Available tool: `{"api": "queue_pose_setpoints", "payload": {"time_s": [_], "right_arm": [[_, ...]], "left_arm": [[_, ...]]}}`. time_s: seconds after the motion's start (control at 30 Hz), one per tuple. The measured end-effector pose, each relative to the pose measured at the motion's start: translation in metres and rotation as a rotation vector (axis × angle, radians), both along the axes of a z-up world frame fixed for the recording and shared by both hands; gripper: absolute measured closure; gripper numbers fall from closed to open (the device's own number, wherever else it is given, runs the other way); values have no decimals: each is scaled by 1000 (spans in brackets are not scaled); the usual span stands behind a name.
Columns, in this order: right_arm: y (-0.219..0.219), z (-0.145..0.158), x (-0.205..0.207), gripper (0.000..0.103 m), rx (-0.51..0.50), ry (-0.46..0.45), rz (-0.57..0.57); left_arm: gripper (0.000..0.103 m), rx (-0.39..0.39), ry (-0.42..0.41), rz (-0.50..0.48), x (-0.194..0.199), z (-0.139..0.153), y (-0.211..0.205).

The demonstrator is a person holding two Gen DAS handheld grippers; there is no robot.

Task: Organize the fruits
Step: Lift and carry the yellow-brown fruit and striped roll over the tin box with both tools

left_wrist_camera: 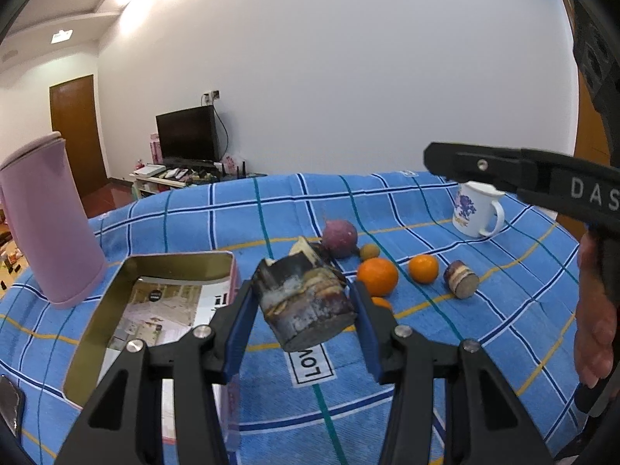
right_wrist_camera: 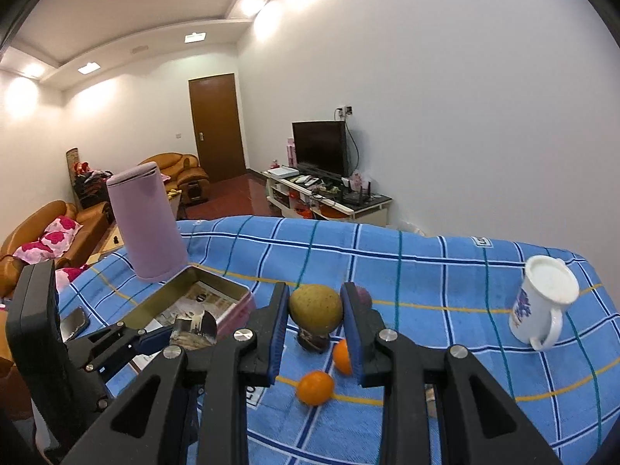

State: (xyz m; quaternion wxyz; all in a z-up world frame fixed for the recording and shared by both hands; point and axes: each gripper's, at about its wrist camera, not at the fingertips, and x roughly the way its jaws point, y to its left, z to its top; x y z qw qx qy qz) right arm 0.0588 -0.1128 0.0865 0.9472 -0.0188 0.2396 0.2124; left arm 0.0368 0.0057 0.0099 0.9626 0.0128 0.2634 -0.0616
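The left tool (left_wrist_camera: 306, 310) clamps a dark cane chunk (left_wrist_camera: 304, 302) beside the tin (left_wrist_camera: 116, 290) (lidless); the right tool (right_wrist_camera: 314, 312) pinches a brown fruit (right_wrist_camera: 316, 308).

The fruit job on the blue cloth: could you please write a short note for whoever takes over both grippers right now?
Left gripper: shut on a dark sugarcane chunk, held above the cloth beside the open tin.
Right gripper: shut on a round brownish-green fruit, lifted clear of the cloth.
On the blue checked cloth: two oranges, a second cane piece, a purple round fruit, a small brown fruit.
Done: no fruit in the tin yet; only paper lines it.
Left: place both held pieces, then gather the rest.
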Motion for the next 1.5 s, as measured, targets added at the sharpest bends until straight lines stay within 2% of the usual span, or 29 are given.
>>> {"api": "queue_pose_setpoints", "payload": {"time_s": [0.73,1.5], "right_arm": [[26,-7,18,74,41,-2,67],[74,-23,39,74,-8,21,173]], "left_arm": [[53,42,-48,63,2,7,14],[53,68,-19,129,22,0,49]]}}
